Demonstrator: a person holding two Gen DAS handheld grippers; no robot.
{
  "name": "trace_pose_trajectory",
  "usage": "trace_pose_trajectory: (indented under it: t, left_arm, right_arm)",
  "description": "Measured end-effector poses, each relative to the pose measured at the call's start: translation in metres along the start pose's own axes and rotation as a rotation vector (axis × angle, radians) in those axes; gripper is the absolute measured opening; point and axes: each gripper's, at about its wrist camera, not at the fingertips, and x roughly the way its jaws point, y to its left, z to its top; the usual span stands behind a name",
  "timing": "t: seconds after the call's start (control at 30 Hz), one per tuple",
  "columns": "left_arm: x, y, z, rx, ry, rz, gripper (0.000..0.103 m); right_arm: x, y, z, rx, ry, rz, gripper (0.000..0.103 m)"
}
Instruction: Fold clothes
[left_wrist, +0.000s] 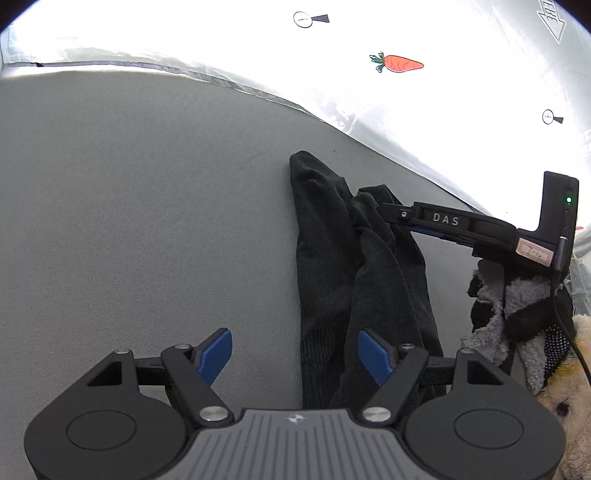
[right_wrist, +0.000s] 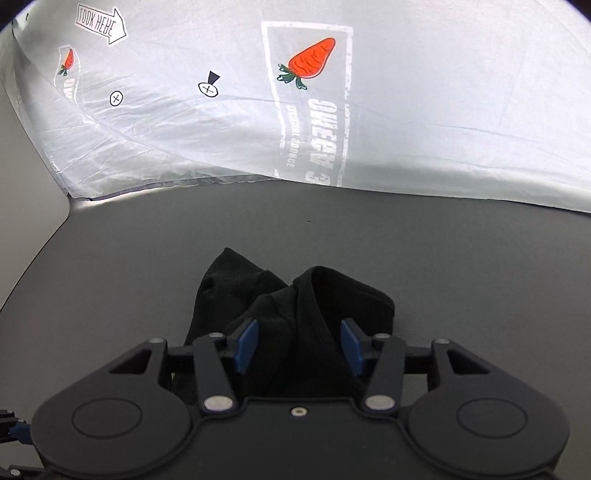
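- On the flat grey matte tabletop (left_wrist: 129, 221), near its far edge where the pale printed carrot-pattern cloth (right_wrist: 424, 110) hangs, lies the long black knitted garment (left_wrist: 332, 266), which looks like a pair of socks or leggings laid side by side.
- Judging by its limp folds, that black knit is light, soft and stretchy; it should drape and slump when lifted, not hold a shape, and it is unlikely to slip from rubbery pads.
- Ribbed bands show on the near part of the garment; the far end is rounded and smooth.
- A sound hold would be a pinch through both layers at the far end, or at the ribbed band.
- The left gripper (left_wrist: 295, 354) hovers released over the near end of the garment, its blue pads spread wide with nothing between them.
- The right gripper (right_wrist: 299, 347) reaches to the garment's far end with a raised fold between its blue pads; the jaws stand apart, not yet clenched.
- Right of the garment sits a fuzzy grey-and-black pile of clothes (left_wrist: 517, 310) beside a tan plush toy (left_wrist: 569, 398).
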Motion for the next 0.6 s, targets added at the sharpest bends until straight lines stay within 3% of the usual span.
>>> trace_pose_trajectory:
  t: [0.07, 0.1, 0.27, 0.37, 0.47, 0.6]
  left_arm:
    - [0.007, 0.005, 0.004, -0.024, 0.008, -0.003, 0.076]
    - [0.010, 0.008, 0.005, -0.032, 0.011, 0.000, 0.076]
    - [0.018, 0.016, 0.005, -0.047, 0.015, 0.015, 0.076]
    - [0.023, 0.017, 0.004, -0.049, 0.028, 0.023, 0.076]
    - [0.022, 0.011, 0.003, -0.019, 0.023, 0.040, 0.076]
    - [0.022, 0.007, 0.001, -0.013, 0.033, 0.034, 0.076]
  right_arm:
    - [0.011, -0.002, -0.001, -0.010, 0.021, -0.028, 0.009]
    - [0.012, -0.005, -0.001, -0.006, 0.026, -0.046, 0.005]
    - [-0.025, -0.056, 0.010, 0.192, -0.108, -0.179, 0.004]
    - [-0.013, -0.081, 0.015, 0.248, -0.076, -0.204, 0.004]
    - [-0.012, -0.076, 0.016, 0.175, -0.091, -0.245, 0.004]
    - [0.001, -0.078, 0.014, 0.175, -0.017, -0.303, 0.017]
